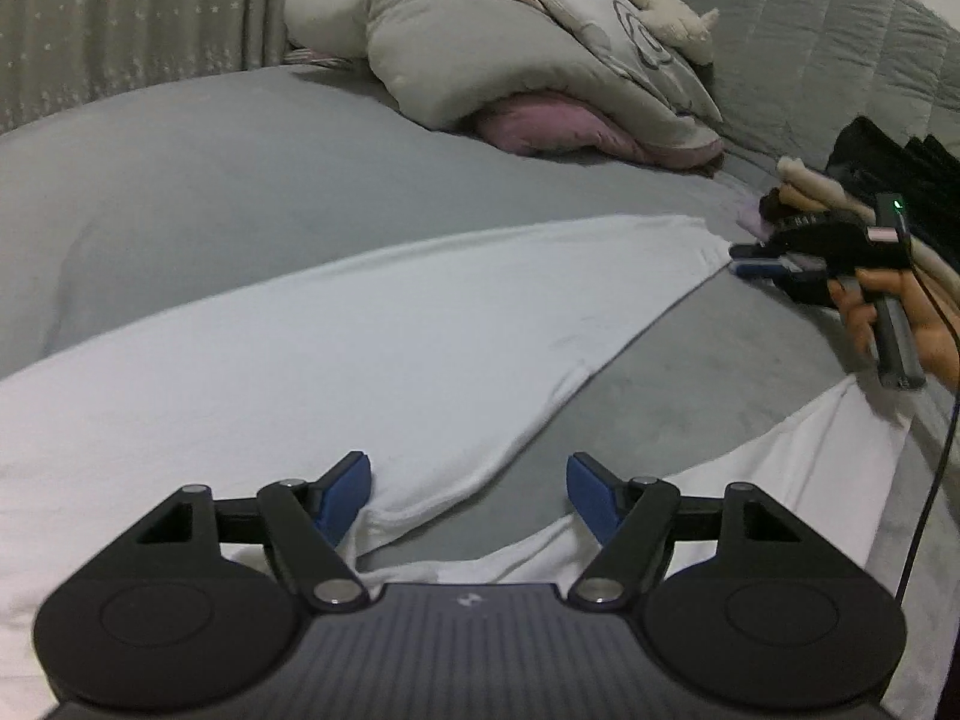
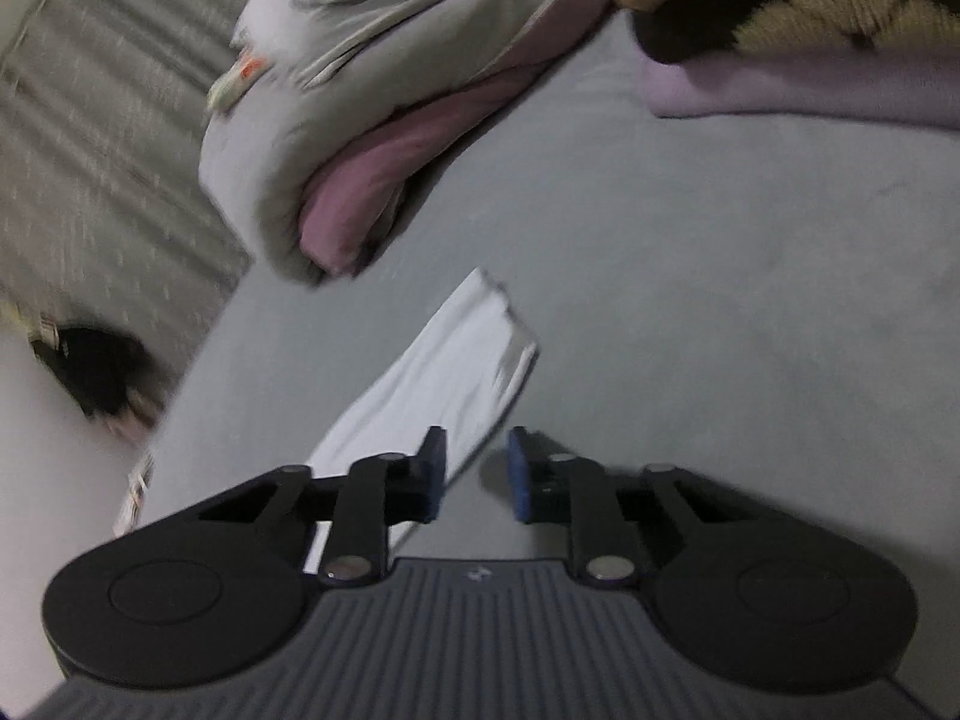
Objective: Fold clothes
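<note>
White trousers (image 1: 336, 348) lie spread on the grey bed (image 1: 180, 180), one leg running to the far right, the other (image 1: 798, 468) at the near right. My left gripper (image 1: 468, 495) is open and empty, low over the crotch where the legs split. My right gripper (image 1: 750, 261) sits at the far leg's hem, held in a hand. In the right wrist view the right gripper (image 2: 477, 471) is open and empty, with the white leg end (image 2: 444, 372) just ahead of its left finger (image 2: 433, 468). This view is blurred.
A grey printed duvet over pink bedding (image 1: 540, 66) with a cream soft toy (image 1: 666, 0) lies at the back. Folded clothes (image 1: 840, 192) are stacked at the right; they also show in the right wrist view (image 2: 810, 78). Curtains (image 1: 120, 18) hang at the left.
</note>
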`<control>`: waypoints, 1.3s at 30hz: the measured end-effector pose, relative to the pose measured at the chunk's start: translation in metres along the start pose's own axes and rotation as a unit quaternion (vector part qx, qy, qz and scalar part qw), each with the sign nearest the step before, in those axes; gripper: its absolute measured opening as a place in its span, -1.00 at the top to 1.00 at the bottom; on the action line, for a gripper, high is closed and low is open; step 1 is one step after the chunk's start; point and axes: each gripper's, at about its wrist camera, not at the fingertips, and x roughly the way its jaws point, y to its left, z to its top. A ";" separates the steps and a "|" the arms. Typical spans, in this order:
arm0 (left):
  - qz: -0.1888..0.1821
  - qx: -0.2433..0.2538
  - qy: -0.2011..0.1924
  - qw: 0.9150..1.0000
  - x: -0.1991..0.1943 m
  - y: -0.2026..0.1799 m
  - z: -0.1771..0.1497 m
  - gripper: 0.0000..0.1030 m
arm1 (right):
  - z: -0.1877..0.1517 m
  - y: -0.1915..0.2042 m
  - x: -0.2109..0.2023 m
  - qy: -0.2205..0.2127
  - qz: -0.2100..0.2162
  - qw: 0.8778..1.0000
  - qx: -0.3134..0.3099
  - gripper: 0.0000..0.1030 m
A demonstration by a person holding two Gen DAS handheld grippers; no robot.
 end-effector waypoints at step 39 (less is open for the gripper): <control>0.012 -0.017 -0.052 0.998 -0.008 0.007 -0.017 0.35 | -0.025 0.035 0.002 -0.025 -0.084 0.995 -0.049 1.00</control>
